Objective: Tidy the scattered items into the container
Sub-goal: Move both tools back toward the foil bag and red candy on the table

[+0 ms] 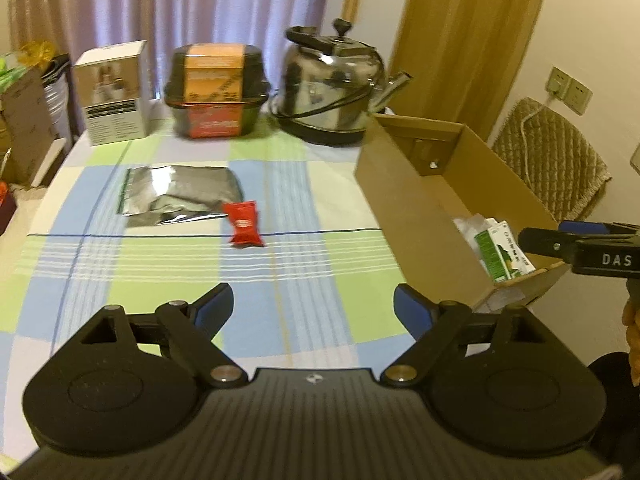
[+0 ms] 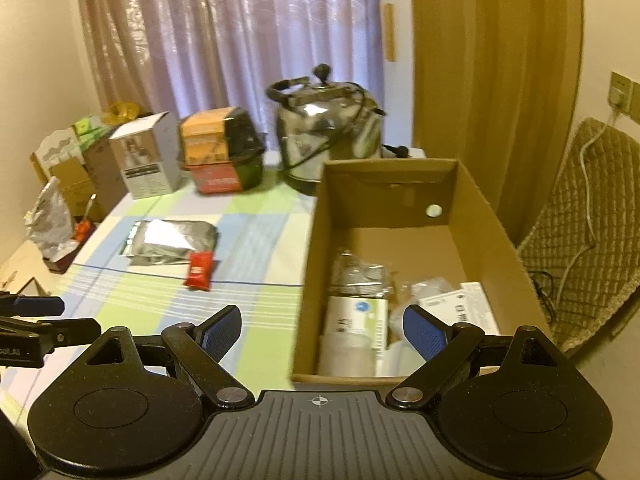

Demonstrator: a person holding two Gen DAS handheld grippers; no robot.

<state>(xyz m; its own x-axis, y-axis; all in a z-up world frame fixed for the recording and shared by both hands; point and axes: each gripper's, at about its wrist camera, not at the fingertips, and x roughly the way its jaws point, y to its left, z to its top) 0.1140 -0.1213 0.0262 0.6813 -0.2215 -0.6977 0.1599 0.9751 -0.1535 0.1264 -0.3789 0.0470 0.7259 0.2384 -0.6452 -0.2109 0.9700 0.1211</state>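
Two items lie loose on the checked tablecloth (image 1: 160, 272): a silver foil pouch (image 1: 180, 194) with a green strip along its left edge, and a small red sachet (image 1: 244, 229) touching the pouch's lower right corner. In the left wrist view both sit in the middle of the frame, above the left gripper (image 1: 313, 306), whose blue-padded fingers stand wide apart with nothing between them, held over the cloth.

At the right of that frame stands the open cardboard box (image 1: 404, 216), with a green-and-white carton (image 1: 498, 254) and some white packets in its near end. The right gripper (image 2: 322, 332) hangs at the box's near left corner, one finger over the tablecloth and one over the box; its fingers are spread wide and hold nothing. In the right wrist view the box (image 2: 480, 216) fills the centre right and holds a clear crinkled bag (image 2: 360, 276), a white carton (image 2: 356, 320) and a white leaflet-like pack (image 2: 464, 308), all in the near half; the far half is bare cardboard.

Along the table's far edge, in the upper part of both frames, stand a white product box (image 1: 114, 94), a black lidded container with an orange sleeve (image 1: 216, 88) and a steel kettle (image 1: 332, 92) before a pale curtain (image 1: 172, 4).
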